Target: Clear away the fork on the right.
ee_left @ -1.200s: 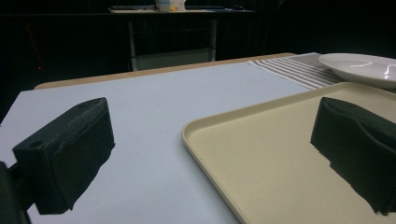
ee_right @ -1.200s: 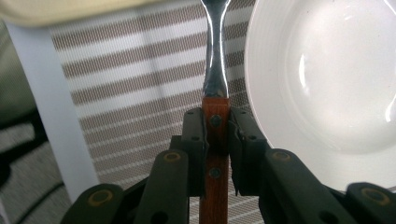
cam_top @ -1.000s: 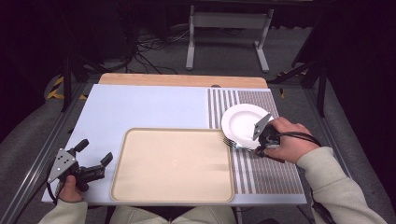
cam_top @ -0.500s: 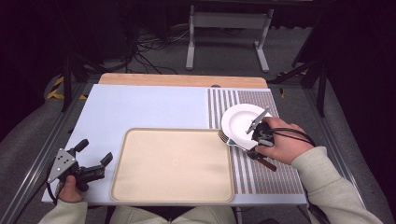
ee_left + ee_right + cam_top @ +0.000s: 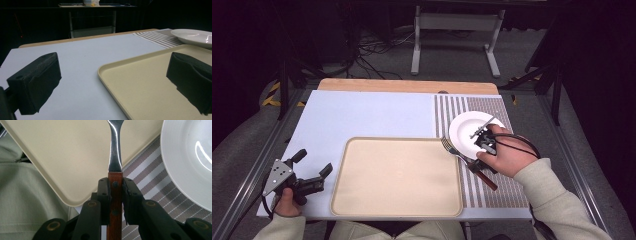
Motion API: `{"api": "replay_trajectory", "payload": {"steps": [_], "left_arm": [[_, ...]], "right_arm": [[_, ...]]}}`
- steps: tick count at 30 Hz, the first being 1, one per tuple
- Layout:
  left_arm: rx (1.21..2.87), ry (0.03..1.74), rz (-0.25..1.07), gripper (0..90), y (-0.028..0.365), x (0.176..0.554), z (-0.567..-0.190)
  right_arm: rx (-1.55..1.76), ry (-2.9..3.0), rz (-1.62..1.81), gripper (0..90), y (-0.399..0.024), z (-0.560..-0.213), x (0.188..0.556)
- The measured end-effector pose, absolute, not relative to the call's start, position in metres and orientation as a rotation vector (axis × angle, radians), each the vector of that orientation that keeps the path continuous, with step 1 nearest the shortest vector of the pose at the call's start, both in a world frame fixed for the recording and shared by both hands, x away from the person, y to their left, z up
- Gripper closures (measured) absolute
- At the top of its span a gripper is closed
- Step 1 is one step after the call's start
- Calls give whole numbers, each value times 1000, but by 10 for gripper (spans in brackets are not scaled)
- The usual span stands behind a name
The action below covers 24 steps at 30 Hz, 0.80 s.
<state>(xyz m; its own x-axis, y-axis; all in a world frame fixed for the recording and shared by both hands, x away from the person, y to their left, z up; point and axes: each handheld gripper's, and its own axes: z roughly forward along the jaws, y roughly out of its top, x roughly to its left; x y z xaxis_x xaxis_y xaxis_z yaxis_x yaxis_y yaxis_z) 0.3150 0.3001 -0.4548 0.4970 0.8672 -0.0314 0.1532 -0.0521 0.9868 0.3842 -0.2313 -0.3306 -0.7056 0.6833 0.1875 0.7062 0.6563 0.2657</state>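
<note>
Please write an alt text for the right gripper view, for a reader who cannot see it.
The right gripper has its two black jaws shut on the wooden handle of a fork, whose steel neck points up over a cream tray. A white plate lies at the right on a striped placemat.

jaws clamping fork (image 5: 115, 157) handle, tray (image 5: 72, 152), plate (image 5: 187, 162)

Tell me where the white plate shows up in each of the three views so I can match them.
High view: white plate right of centre, on the striped mat.
Left gripper view: white plate at the upper right edge, beyond the tray.
Right gripper view: white plate along the right side.
Shared landmark: the beige tray.
</note>
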Motion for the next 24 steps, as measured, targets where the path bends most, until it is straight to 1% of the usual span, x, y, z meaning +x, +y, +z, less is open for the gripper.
{"api": "replay_trajectory", "payload": {"steps": [12,24], "left_arm": [[1534,918,738,1,301,315,-455],[1528,919,738,1,301,315,-455]], "right_arm": [[-1315,-2709,-547,776,-217,-337,386],[-1437,-2639,-545,776,-197,-350,389]]}}
